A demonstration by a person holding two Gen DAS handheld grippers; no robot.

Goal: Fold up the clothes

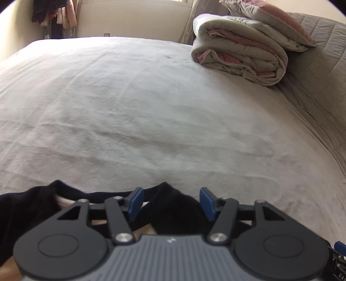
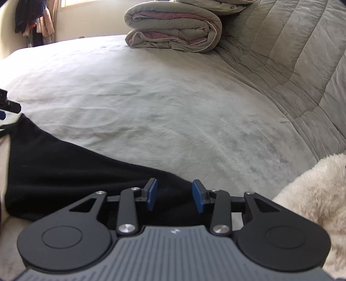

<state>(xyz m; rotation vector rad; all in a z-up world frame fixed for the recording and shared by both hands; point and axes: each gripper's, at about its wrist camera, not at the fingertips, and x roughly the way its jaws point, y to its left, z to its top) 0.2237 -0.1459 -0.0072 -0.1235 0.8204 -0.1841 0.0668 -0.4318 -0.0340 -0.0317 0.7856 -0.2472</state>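
A black garment point(image 1: 26, 207) lies at the near edge of the white bed point(image 1: 129, 108), with a pale lining showing at its neck opening. My left gripper point(image 1: 171, 202) hovers over the garment's collar area, its blue pads point(image 1: 135, 202) standing apart with dark cloth below them and nothing pinched. In the right wrist view the same black garment point(image 2: 64, 173) spreads to the left over the bed sheet point(image 2: 173, 103). My right gripper point(image 2: 174, 195) is open above the garment's right edge, its pads clear of the cloth. A bit of the left gripper's body point(image 2: 8, 106) shows at the left border.
A folded grey and pink duvet point(image 1: 237, 54) point(image 2: 173, 28) sits at the far side of the bed. A grey quilted cover point(image 1: 320, 86) point(image 2: 292, 54) runs along the right. A fluffy cream blanket point(image 2: 313, 205) lies at near right. Clothes point(image 1: 54, 15) hang by the far wall.
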